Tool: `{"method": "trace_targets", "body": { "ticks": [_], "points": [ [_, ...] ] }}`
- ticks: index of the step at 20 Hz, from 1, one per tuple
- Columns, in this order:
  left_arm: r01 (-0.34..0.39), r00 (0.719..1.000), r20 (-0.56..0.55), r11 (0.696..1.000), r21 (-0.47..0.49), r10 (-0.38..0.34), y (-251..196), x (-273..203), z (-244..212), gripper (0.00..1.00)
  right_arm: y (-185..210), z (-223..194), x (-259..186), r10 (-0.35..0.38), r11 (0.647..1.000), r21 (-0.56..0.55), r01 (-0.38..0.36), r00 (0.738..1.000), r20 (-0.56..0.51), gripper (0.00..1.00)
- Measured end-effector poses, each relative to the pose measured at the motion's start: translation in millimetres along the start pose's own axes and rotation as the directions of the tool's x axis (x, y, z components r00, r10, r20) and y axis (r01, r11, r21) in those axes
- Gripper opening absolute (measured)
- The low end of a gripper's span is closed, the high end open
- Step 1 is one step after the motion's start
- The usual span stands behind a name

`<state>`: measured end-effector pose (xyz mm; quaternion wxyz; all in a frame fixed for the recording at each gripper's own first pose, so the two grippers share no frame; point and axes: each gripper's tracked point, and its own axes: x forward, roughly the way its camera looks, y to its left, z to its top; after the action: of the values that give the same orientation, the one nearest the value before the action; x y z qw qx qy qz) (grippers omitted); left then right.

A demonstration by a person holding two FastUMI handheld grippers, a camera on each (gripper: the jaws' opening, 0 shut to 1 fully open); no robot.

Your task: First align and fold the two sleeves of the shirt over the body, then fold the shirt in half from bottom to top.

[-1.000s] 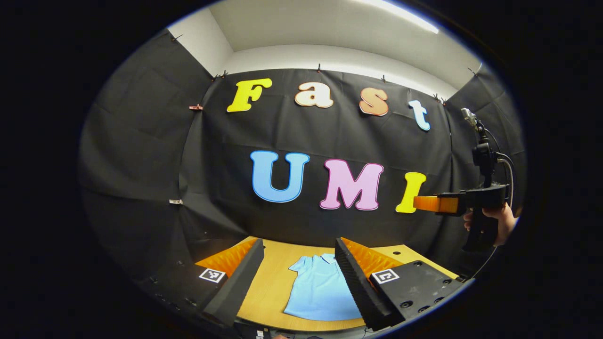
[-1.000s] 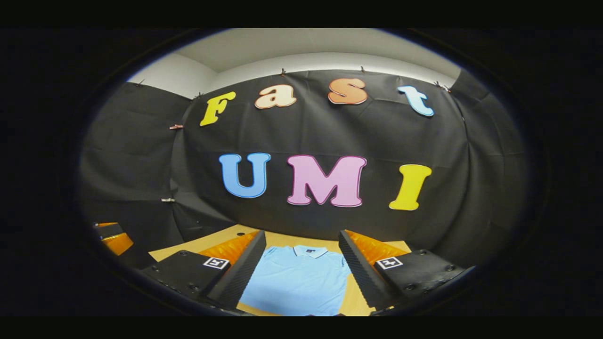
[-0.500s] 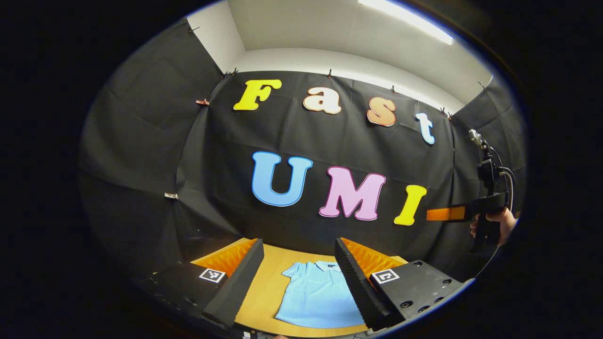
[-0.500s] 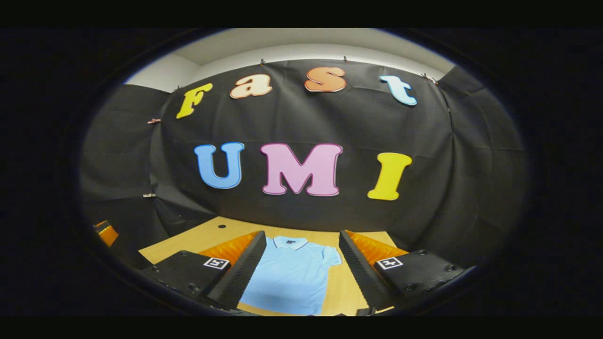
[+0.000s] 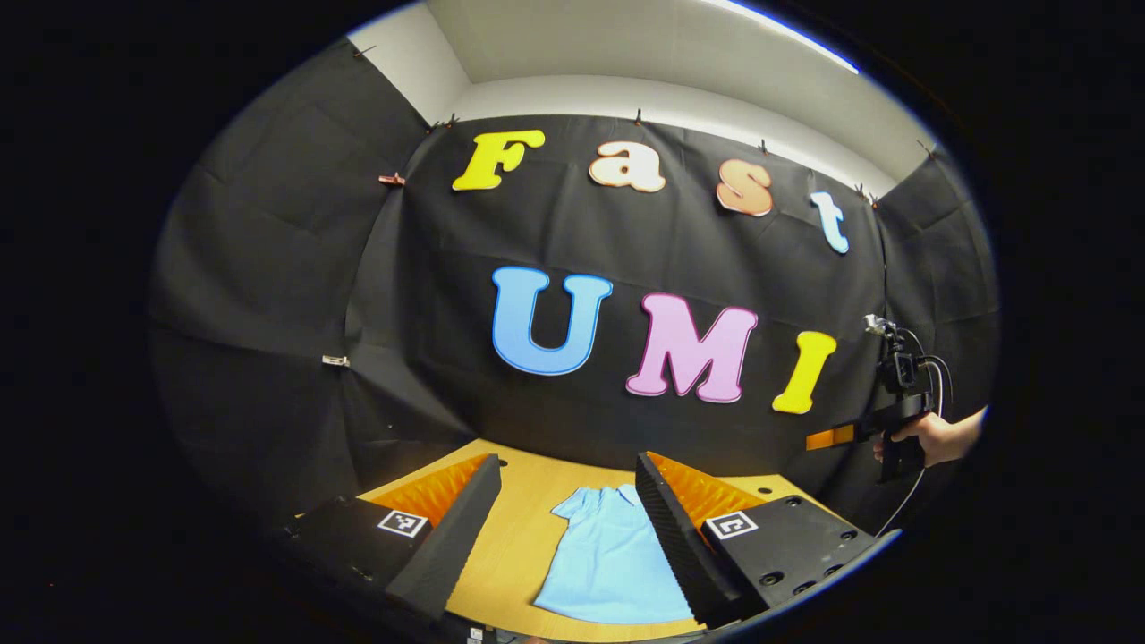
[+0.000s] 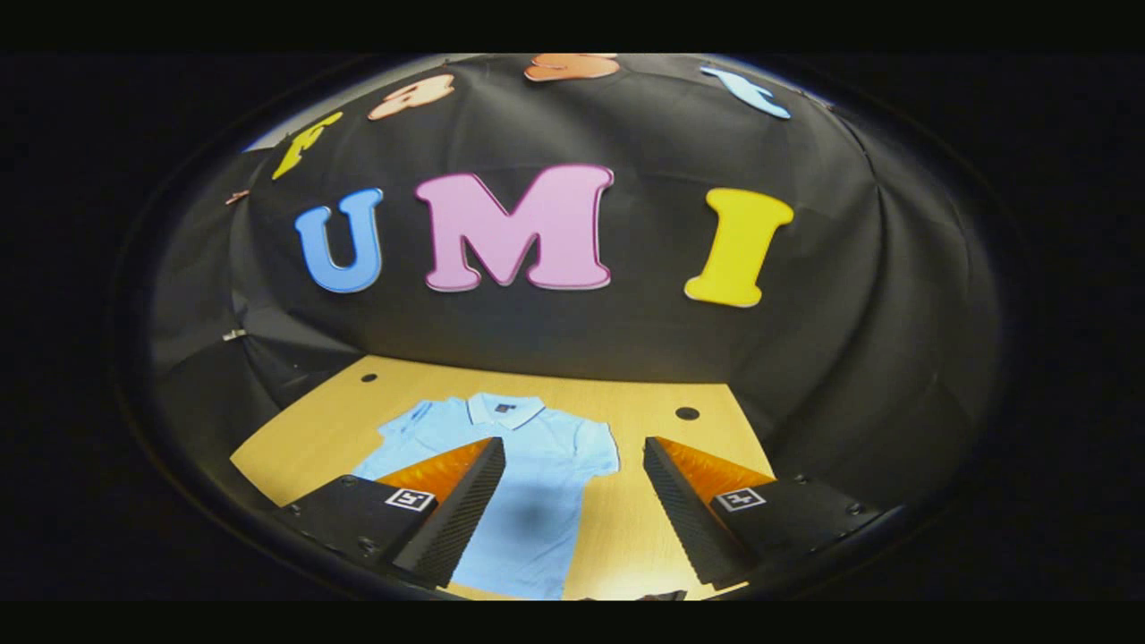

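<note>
A light blue polo shirt (image 6: 537, 483) lies flat and face up on the wooden table (image 6: 662, 398), collar at the far end. Both short sleeves are spread out to the sides. My right gripper (image 6: 573, 444) is open, hanging above the shirt's right half and apart from it; its left finger hides part of the shirt's left side. My left gripper (image 5: 565, 465) is also open and high over the near end of the shirt (image 5: 613, 559), holding nothing. In the left gripper view the right gripper (image 5: 836, 436) shows far right, held by a hand (image 5: 935, 438).
The table (image 5: 519, 537) has two small round holes (image 6: 687, 413) near its far edge. The booth's black cloth wall stands right behind the table and wraps both sides. Bare wood lies right of the shirt.
The right gripper has dropped lower and tipped down toward the table, so the whole shirt top now shows in its view. The left gripper has barely moved. Both stay open.
</note>
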<state>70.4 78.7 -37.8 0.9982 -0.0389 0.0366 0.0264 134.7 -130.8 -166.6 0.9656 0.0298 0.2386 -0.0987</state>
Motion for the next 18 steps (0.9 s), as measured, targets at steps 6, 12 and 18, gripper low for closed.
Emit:
{"method": "trace_targets", "body": {
  "ticks": [6, 12, 18],
  "points": [
    [-0.048, 0.99, -0.134, 0.998, 0.034, 0.052, -1.2, 51.8, -30.8, 0.97, -20.6, -81.6, 148.7, 0.032, 0.999, 0.01, -0.03, 0.973, -0.23, 0.98],
    [-0.113, 0.962, -0.243, 0.992, 0.048, 0.121, -12.8, 118.2, -52.4, 0.97, -29.5, -166.4, 262.7, 0.044, 0.997, 0.072, -0.016, 0.907, -0.418, 1.0],
    [-0.162, 0.949, -0.274, 0.987, 0.004, 0.156, -21.3, 153.8, -63.8, 0.97, -44.5, -175.1, 286.6, -0.008, 0.994, 0.096, 0.054, 0.906, -0.423, 0.82]
  ]
}}
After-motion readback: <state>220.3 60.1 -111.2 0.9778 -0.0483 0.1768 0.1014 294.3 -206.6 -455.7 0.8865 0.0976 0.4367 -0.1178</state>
